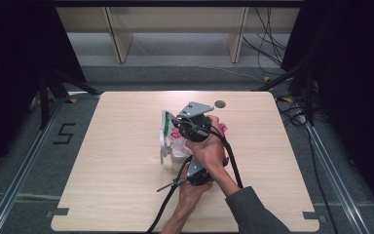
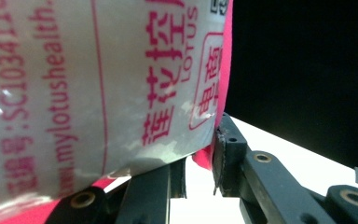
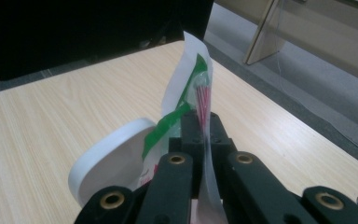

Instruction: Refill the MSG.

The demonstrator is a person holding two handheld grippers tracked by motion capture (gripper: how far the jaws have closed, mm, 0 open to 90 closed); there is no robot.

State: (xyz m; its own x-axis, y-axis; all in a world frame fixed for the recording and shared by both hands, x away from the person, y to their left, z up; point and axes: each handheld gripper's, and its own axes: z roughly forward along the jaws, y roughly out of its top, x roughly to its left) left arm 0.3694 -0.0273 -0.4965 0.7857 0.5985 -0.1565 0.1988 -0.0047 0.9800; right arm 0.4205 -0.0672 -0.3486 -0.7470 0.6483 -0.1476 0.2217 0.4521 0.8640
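Nearest me in the high view, my left gripper (image 1: 187,176) sits low on the table (image 1: 117,195), just behind the crossed forearms, with its cable trailing off the near edge. In the left gripper view its 2 black jaws stand part way apart around the bottom of a bag (image 2: 98,84) printed with pink lettering; the right jaw presses the bag's pink edge, while the left jaw is tucked under the bulging plastic, so I read it as a pinch on the bag's lower end (the contact on the left side is partly hidden).

A little farther out, the bag (image 1: 179,141) stands near the middle of the table, between the 2 grippers, with a white round lid (image 1: 163,146) leaning against its left side.

Beyond that, my right gripper (image 1: 187,124) is held above the bag by a hand (image 1: 207,146), its grey 3-cornered plate uppermost. In the right gripper view its jaws are pressed together on the thin top edge of the bag (image 3: 193,88), which rises upright from between them, white with a green band and red stripes. The white round lid (image 3: 116,158) shows just to the left of the jaws, on edge.

Farthest away, a small dark disc (image 1: 219,104) lies near the far edge of the table, well apart from everything else.
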